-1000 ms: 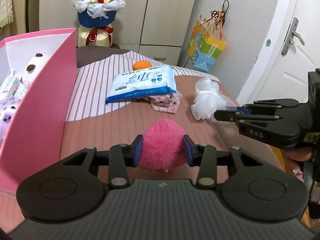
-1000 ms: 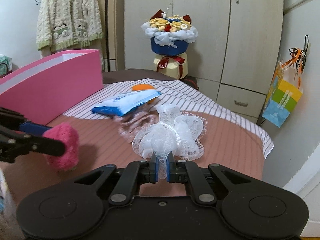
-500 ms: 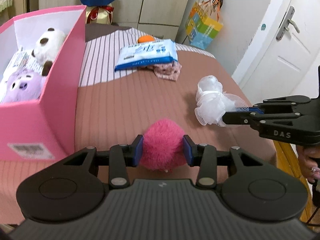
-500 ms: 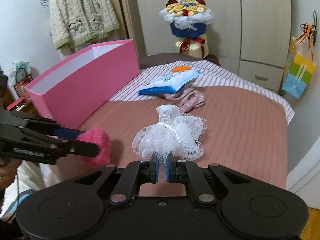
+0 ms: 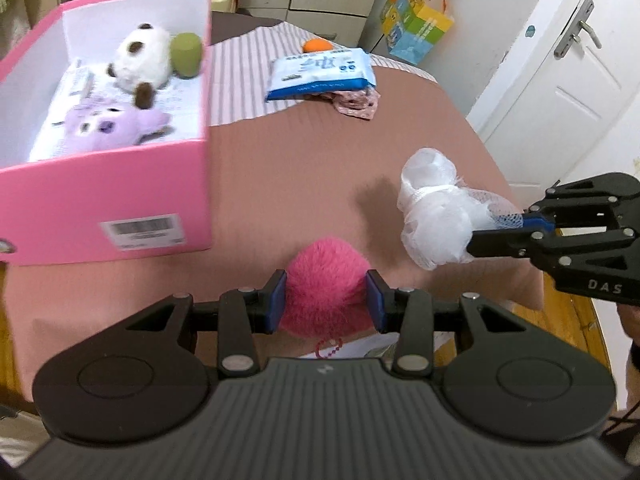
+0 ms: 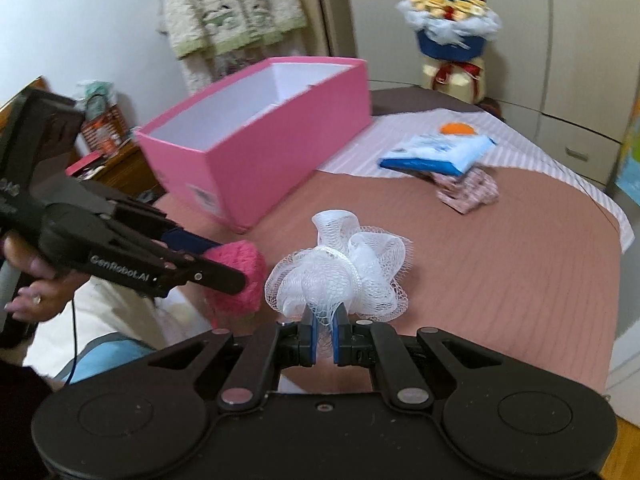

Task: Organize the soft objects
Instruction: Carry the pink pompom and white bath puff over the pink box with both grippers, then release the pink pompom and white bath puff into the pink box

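1. Pink box, upper left of the left wrist view: open top, standing on the brown bedcover; inside lie a white plush, a purple plush and a green item, with some free floor near the front wall

2. Left gripper, lower centre of the same view: jaws clamped on the pink pompom, one pad on each flank, the ball lifted clear of the cover

3. Right gripper, lower centre of the right wrist view: jaws pinched nearly together on a fold of the white mesh sponge, which bulges beyond the tips

4. Upper centre of the left wrist view: wipes pack, floral cloth and an orange item lie unsorted

5. Judgement: the step in hand is carrying both items to the box. Bring each over the rim before opening, aim at the free floor, and take the hands in one after the other, so the grippers do not collide
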Demonstrator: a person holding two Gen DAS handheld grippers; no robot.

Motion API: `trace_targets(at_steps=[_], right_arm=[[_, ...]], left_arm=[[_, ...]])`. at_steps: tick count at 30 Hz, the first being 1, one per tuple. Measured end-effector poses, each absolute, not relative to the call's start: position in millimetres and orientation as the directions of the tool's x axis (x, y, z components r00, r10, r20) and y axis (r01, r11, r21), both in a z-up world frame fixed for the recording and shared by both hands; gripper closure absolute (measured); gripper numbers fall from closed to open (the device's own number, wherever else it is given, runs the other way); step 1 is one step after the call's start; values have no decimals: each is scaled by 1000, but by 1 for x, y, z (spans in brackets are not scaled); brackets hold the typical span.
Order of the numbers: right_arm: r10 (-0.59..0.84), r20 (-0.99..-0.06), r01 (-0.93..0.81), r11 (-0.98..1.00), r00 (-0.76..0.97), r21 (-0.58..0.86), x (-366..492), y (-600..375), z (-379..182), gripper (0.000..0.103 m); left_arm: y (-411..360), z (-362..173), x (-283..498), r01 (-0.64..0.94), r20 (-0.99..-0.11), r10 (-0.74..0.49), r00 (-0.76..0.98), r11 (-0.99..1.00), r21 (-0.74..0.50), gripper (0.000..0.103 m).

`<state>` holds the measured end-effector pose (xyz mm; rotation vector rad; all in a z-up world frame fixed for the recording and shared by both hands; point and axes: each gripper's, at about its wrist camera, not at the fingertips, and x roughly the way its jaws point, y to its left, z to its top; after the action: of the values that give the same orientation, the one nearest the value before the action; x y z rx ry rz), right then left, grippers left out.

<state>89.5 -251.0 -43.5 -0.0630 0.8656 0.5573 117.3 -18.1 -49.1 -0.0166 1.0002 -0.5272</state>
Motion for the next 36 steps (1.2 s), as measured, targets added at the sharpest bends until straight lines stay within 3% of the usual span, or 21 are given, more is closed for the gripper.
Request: trace_targets(at_steps=[11, 19, 30, 36], right_arm=[[523, -718, -624, 765, 459, 158, 76, -201, -7, 95], [586, -658, -698, 705, 473, 126, 83, -164, 27, 95], [595, -578, -708, 705, 559, 40, 142, -116, 49, 95], [560, -600, -673, 738, 571, 49, 197, -101, 34, 95]], left_arm=[[41, -3, 92, 399, -771, -424, 475, 885, -241, 63], [75, 38, 91, 386, -685, -404, 606, 902, -191, 63], [107, 59, 150, 309, -577, -345, 741, 937, -164, 63], [114, 39, 202, 247, -605, -278, 746, 959, -135, 63]])
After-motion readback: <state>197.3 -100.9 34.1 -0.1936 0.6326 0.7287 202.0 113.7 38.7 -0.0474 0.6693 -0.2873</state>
